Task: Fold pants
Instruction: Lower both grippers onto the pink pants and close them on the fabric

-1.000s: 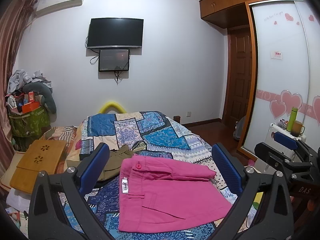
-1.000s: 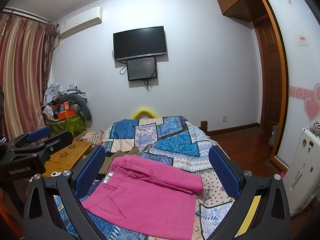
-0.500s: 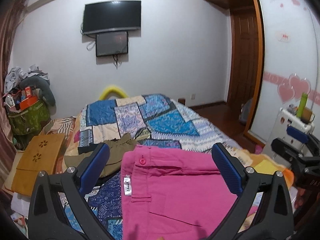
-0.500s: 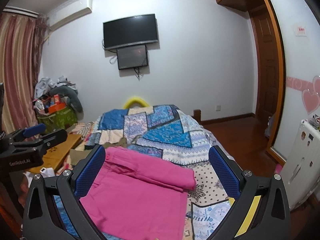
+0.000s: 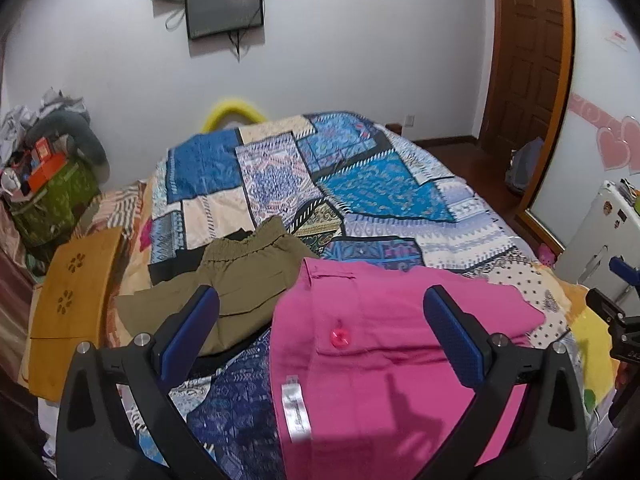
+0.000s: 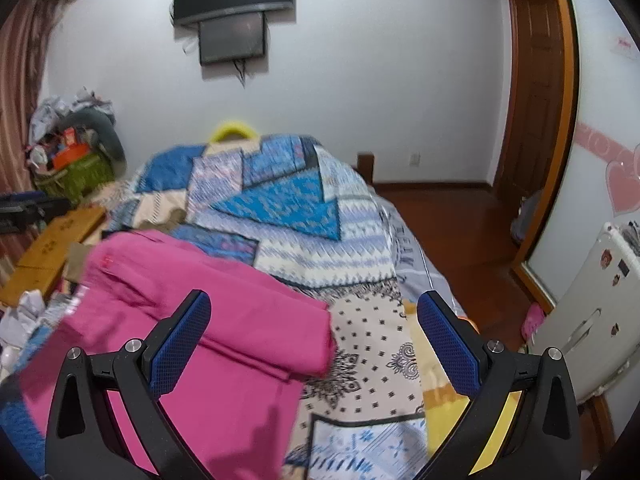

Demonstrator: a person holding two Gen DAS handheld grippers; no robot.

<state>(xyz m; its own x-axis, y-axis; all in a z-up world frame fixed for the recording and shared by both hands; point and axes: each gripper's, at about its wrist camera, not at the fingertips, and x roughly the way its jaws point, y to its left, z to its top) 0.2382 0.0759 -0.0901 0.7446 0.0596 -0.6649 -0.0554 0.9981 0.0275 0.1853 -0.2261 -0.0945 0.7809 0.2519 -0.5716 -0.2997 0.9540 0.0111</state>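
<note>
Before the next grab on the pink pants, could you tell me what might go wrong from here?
1. The pink pants lie on a loose patchwork bedspread; the open left gripper might pinch both.
2. Olive shorts lie against the pants' left edge and could get dragged.
3. The right gripper straddles the folded edge, so it may catch few layers.

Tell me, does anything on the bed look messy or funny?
A little. The olive-green pants lie rumpled beside the pink pants, with one edge tucked under them. The pink pants look fairly neat, though their folded strip runs slanted across the patchwork bedspread. Nothing looks spilled or broken.
</note>
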